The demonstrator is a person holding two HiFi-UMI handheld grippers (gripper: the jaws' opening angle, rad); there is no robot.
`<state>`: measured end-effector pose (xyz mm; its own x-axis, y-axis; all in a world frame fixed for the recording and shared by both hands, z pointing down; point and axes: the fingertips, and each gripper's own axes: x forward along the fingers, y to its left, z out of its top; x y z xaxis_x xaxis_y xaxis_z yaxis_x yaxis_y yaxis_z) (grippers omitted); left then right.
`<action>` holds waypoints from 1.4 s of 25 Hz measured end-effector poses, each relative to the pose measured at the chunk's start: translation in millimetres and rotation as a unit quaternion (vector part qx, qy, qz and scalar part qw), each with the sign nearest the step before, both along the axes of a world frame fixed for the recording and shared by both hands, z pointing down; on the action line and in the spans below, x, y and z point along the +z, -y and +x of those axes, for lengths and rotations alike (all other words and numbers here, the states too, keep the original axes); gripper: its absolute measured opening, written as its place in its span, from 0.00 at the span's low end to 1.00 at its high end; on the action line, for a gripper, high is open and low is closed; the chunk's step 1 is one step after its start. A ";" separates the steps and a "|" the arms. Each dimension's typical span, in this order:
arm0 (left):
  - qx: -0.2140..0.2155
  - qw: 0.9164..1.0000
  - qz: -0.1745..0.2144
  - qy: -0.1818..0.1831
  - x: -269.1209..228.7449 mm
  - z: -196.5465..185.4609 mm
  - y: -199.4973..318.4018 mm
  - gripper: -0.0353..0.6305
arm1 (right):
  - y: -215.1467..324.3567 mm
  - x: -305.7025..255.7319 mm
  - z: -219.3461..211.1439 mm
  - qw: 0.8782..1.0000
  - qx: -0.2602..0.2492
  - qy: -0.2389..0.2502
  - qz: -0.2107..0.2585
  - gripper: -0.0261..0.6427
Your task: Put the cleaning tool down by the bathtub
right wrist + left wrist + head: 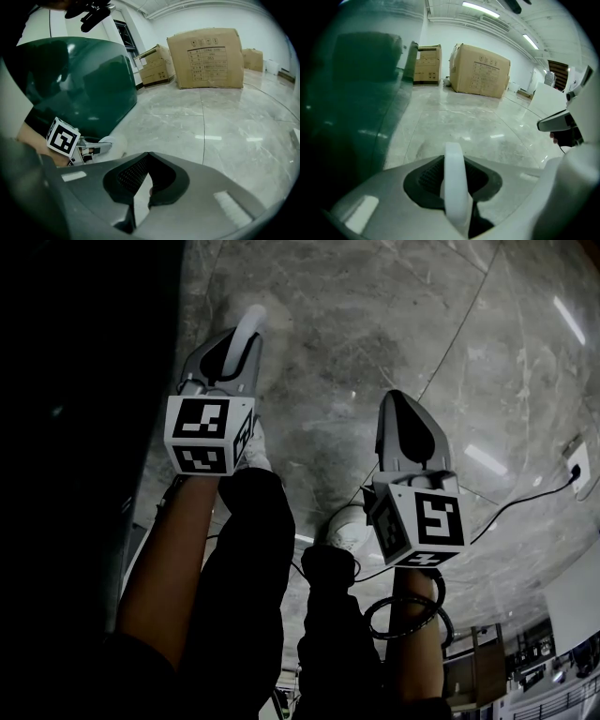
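One open floor: grey glossy marble; we see it run bare from the bathtub out to the boxes.
Bathtub: dark green, its rounded wall edging the floor on our left.
Large cardboard box: well beyond the bathtub; the printed panel on its face is too small for us to read.
Smaller boxes: just past the bathtub's far end, print unreadable.
Left gripper: close beside the bathtub, jaws clamped on the cleaning tool, whose white curved handle sticks out past the tips.
Right gripper: farther from the bathtub, jaws drawn together with nothing between them.
Black cable: thin, lying over the floor on the side away from the bathtub.
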<state>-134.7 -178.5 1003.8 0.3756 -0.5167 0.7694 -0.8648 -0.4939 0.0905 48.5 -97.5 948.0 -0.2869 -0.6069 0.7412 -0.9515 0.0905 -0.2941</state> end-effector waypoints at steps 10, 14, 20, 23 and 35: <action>0.004 1.000 0.004 0.005 1.6 -0.5 1.2 0.18 | -0.8 -2.8 4.2 1.000 0.001 -0.005 0.002 0.06; 0.004 1.000 0.000 -0.002 0.1 0.9 -0.5 0.18 | -1.1 -6.2 8.5 1.000 0.001 -0.005 0.004 0.06; 0.009 1.000 0.004 -0.002 -5.5 0.7 -1.9 0.25 | -3.3 -8.4 9.0 1.000 -0.006 -0.008 0.005 0.06; 0.008 1.000 0.010 -0.003 -12.1 -1.2 0.5 0.30 | 0.0 -14.3 5.2 1.000 -0.005 -0.003 0.009 0.06; 0.011 1.000 0.016 -0.007 -67.4 17.0 2.3 0.29 | 6.2 -70.5 11.8 1.000 -0.008 -0.001 0.018 0.06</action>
